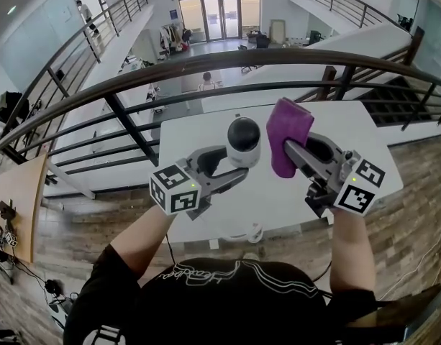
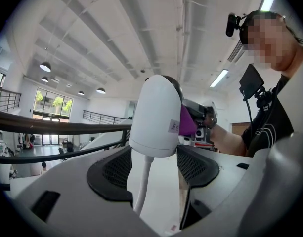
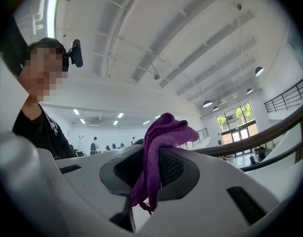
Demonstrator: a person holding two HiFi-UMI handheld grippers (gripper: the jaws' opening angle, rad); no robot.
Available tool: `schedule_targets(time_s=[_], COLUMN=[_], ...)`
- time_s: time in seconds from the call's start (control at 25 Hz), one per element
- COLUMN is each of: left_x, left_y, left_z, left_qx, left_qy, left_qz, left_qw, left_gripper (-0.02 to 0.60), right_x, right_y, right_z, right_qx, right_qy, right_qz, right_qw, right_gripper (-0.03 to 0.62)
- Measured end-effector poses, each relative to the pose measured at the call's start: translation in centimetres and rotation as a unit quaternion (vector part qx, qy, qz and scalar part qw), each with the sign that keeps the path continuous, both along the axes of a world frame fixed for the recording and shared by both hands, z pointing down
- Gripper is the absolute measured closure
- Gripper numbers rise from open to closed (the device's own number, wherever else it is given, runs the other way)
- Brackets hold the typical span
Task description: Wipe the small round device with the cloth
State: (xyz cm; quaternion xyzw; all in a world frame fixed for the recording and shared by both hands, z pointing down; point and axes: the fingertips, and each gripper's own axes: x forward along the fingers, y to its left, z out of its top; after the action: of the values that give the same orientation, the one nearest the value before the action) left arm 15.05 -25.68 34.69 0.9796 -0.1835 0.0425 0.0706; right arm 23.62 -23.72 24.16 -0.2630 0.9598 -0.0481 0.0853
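Black shirt (image 1: pixel 227 293), cut off below, fills the foreground. Left gripper (image 1: pixel 240 165) clamps the round device (image 1: pixel 244 139); just beside it, right gripper (image 1: pixel 288 149) pinches a purple cloth (image 1: pixel 289 124) hiding its jaw tips.

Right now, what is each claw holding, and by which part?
The left claw grips the round device by the sides of its white body. The right claw pinches the purple cloth partway along, with a bunch sticking out past the tips.
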Motion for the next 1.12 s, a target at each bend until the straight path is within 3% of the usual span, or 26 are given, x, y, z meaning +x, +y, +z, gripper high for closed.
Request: schedule_targets(time_s=[0.48,1.12], left_x=[0.9,0.9], left_y=[-0.3,-0.7], left_z=[-0.2,0.3], left_qx=[0.000,-0.002], left_qy=[0.006,0.012], left_qz=[-0.002,-0.001], left_qw=[1.0000,0.9999], left_gripper=[0.287,0.287], right_x=[-0.3,-0.7], right_y=[-1.5,-2.3], right_z=[2.1,7.5], right_qx=[-0.047,-0.078], right_qy=[-0.075,-0.024], right_qz=[0.037,0.057], right_qw=[0.995,0.995], right_gripper=[0.533,0.533])
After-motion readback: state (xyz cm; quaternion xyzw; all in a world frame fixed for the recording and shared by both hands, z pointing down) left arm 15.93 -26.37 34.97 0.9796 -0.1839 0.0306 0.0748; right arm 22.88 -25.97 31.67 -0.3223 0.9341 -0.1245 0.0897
